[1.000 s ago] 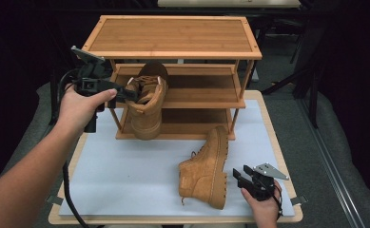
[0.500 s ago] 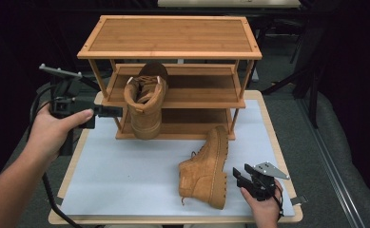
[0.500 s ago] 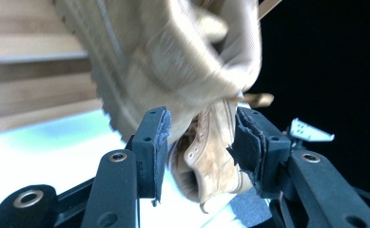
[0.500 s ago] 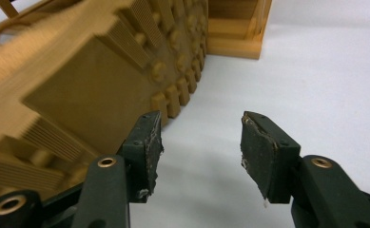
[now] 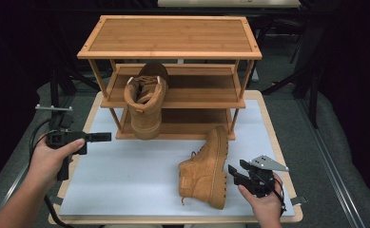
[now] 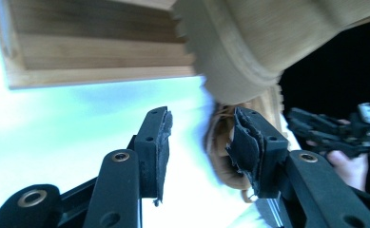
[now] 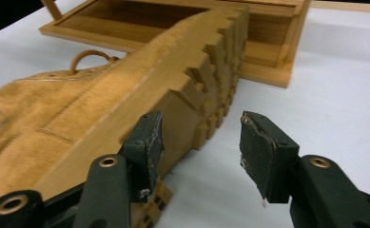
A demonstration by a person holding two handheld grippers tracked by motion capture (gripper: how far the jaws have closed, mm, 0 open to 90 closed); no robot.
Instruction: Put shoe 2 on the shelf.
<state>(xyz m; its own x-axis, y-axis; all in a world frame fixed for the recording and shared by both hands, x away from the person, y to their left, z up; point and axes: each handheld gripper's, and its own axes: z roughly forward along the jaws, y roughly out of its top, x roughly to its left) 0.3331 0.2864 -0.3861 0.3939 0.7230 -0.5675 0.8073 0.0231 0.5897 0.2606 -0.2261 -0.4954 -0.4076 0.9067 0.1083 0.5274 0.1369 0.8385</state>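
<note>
- A tan suede work boot point(image 5: 206, 173) lies on its side on the white desk point(image 5: 125, 190), in front of the wooden shoe rack point(image 5: 170, 52), its lugged sole turned toward the right claw point(image 5: 233, 173).
- The boot's long axis runs front to back: toe toward the rack's bottom shelf, heel and collar toward the person's edge of the desk.
- The right claw sits just beside the heel end of the sole, empty, its jaws parted but not fully spread. In the right gripper view the left pad point(image 7: 147, 142) looks close against the sole's edge, the other pad standing clear over bare desk; contact cannot be confirmed.
- The left claw point(image 5: 104, 137) is held well off to the left, over the desk's left edge, jaws apart and gripping nothing.
- A matching boot point(image 5: 145, 107) stands at the rack's middle shelf, heel overhanging the front edge.
- By this reading the right hand is far nearer the fallen boot; the sole lies directly ahead of it, so a grip on the heel seems the likely next move.
</note>
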